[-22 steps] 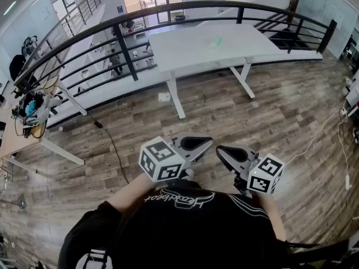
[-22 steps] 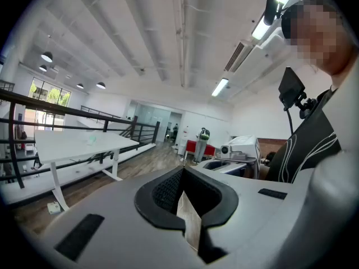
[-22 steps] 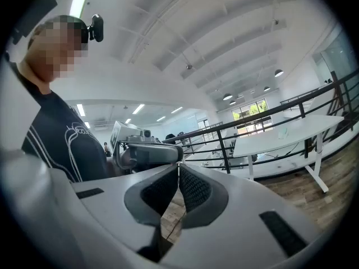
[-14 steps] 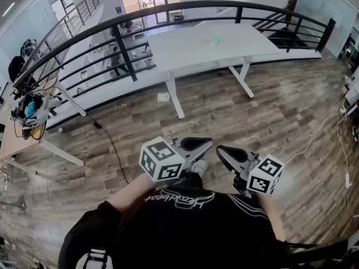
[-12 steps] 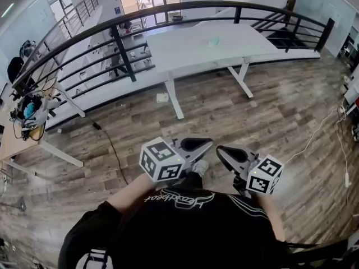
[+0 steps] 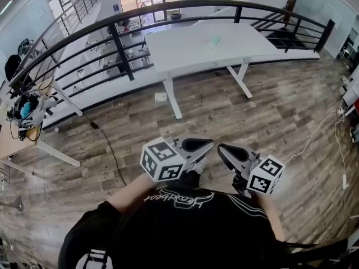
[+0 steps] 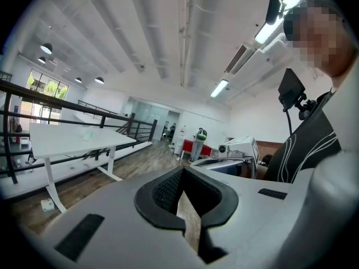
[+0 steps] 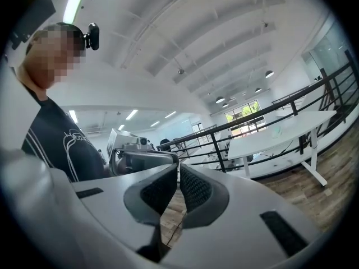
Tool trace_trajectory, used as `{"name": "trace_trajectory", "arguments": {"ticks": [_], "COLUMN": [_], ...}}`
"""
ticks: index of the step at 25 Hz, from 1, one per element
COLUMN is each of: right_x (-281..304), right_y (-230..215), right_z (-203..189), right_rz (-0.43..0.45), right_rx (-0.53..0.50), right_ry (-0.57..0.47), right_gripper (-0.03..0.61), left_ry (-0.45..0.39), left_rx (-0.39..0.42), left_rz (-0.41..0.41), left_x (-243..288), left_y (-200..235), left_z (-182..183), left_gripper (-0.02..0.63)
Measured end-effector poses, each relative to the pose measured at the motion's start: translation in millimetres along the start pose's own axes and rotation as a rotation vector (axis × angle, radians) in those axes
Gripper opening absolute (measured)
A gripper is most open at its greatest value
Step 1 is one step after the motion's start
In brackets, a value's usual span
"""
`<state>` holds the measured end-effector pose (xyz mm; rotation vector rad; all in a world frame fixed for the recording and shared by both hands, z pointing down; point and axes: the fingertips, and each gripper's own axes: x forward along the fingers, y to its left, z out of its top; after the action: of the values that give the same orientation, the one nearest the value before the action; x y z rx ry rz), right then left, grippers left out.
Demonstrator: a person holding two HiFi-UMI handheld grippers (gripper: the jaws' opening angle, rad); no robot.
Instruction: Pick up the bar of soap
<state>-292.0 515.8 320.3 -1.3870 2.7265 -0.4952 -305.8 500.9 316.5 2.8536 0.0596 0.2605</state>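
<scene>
A wide brown wood-plank floor point(image 6: 269, 105) fills the head view, edged by a curved black metal railing point(image 6: 168, 7). A long white desk point(image 6: 185, 49) stands in front of the railing. At the bottom edge, a person point(image 6: 190, 228) dressed in black holds both tools close to the chest. The left hand-held gripper point(image 6: 211, 142) and the right hand-held gripper point(image 6: 219, 147) each have their jaws pressed together, gripping nothing. The small pale green bar of soap point(image 6: 215, 40) lies on the desk, well apart from both.

The far table point(image 6: 190, 49) is white, the bar of soap point(image 6: 215, 40) on it pale green, and the railing point(image 6: 168, 7) black. The floor point(image 6: 269, 105) shows brown-grey wood grain. The near left gripper point(image 6: 211, 142) and right gripper point(image 6: 220, 148) are grey, their cubes point(image 6: 162, 160) patterned with black-and-white square markers.
</scene>
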Motion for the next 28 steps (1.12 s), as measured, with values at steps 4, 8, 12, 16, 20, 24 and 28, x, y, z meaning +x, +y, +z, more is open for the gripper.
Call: {"name": "trace_trajectory", "arguments": {"ticks": [4,8,12,16,20,24,28], "right_x": [13,31,57,85,112,143,173], "right_y": [-13,-38,-67,-104,-151,-205,-263], "right_z": [7,13,17,26,41,62,86], "right_rz": [0.010,0.009,0.011,0.014,-0.005,-0.037,-0.061], "right_rx": [-0.001,0.005,0.002,0.023,0.053,0.079,0.093], "right_ry": [0.007,0.021,0.037,0.034,0.026,0.019,0.009], "right_gripper": [0.020,0.021,0.021,0.021,0.021,0.020,0.021], "left_ry": [-0.013,-0.023,-0.030,-0.017,-0.002,0.016,0.034], "left_rx": [-0.016,-0.021,-0.032,-0.048,-0.063,-0.067,-0.061], "left_rz": [0.005,0.009,0.017,0.023,0.011,-0.015,-0.040], "left_x": [4,11,18,28,48,71,99], "left_y": [19,48,86,131,182,240,299], "left_z": [8,15,20,26,41,65,89], "left_gripper": [0.008,0.008,0.008,0.008,0.008,0.008,0.008]}}
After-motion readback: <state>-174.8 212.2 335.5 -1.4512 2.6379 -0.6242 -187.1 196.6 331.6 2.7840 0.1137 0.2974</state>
